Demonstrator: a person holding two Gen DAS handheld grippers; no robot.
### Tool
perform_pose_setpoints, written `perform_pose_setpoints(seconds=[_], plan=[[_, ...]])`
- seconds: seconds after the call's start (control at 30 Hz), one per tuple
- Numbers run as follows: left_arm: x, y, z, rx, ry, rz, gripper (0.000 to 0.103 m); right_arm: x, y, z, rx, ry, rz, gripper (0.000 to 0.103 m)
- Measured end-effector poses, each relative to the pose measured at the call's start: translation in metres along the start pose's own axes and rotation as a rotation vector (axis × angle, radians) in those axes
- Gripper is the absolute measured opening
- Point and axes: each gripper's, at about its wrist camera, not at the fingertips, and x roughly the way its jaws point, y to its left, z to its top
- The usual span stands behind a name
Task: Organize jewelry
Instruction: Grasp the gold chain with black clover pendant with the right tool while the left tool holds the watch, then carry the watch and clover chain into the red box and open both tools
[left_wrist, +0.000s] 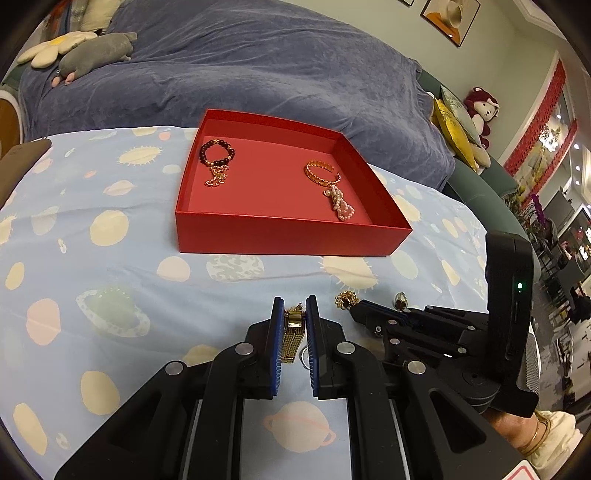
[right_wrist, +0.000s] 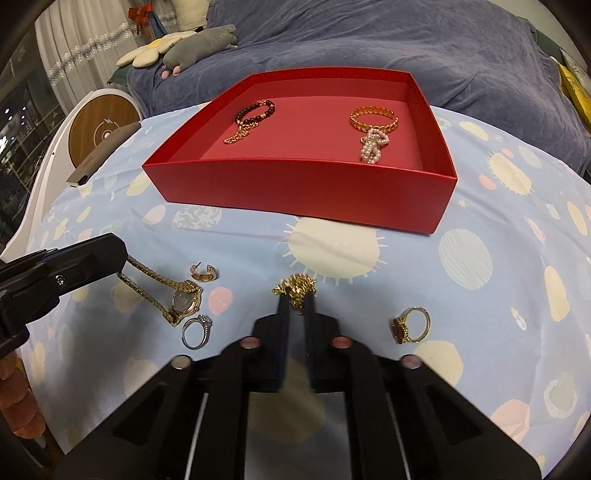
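My left gripper (left_wrist: 294, 314) is shut on the band of a gold watch (right_wrist: 184, 301) that lies on the patterned cloth; from the right wrist view the left gripper (right_wrist: 123, 258) comes in from the left. My right gripper (right_wrist: 296, 308) is shut on a bunched gold chain (right_wrist: 295, 286) on the cloth, right of the watch. Beyond them stands an open red box (right_wrist: 303, 192). It holds a dark bead bracelet (right_wrist: 256, 110), a gold bangle (right_wrist: 375, 118) and a pearl piece (right_wrist: 373, 146).
Loose on the cloth lie a gold earring (right_wrist: 204, 273), a silver ring (right_wrist: 195, 332) and a gold ring with a dark stone (right_wrist: 412, 325). A blue-covered sofa (left_wrist: 258, 62) with plush toys rises behind the table. A person's wrist (left_wrist: 532, 435) shows at lower right.
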Motion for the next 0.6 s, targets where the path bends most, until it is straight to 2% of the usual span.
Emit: perform_pose_setpoints(seconds=[0.33, 0.6], plan=[[-0.023, 0.005, 0.009, -0.025, -0.046, -0.020, 0.009, -0.038, 0.007, 0.007, -0.012, -0.082, 0.028, 0.001], [-0.029, 0.007, 0.012, -0.031, -0.064, -0.017, 0.009, -0.025, 0.011, 0.005, -0.010, -0.062, 0.018, 0.001]])
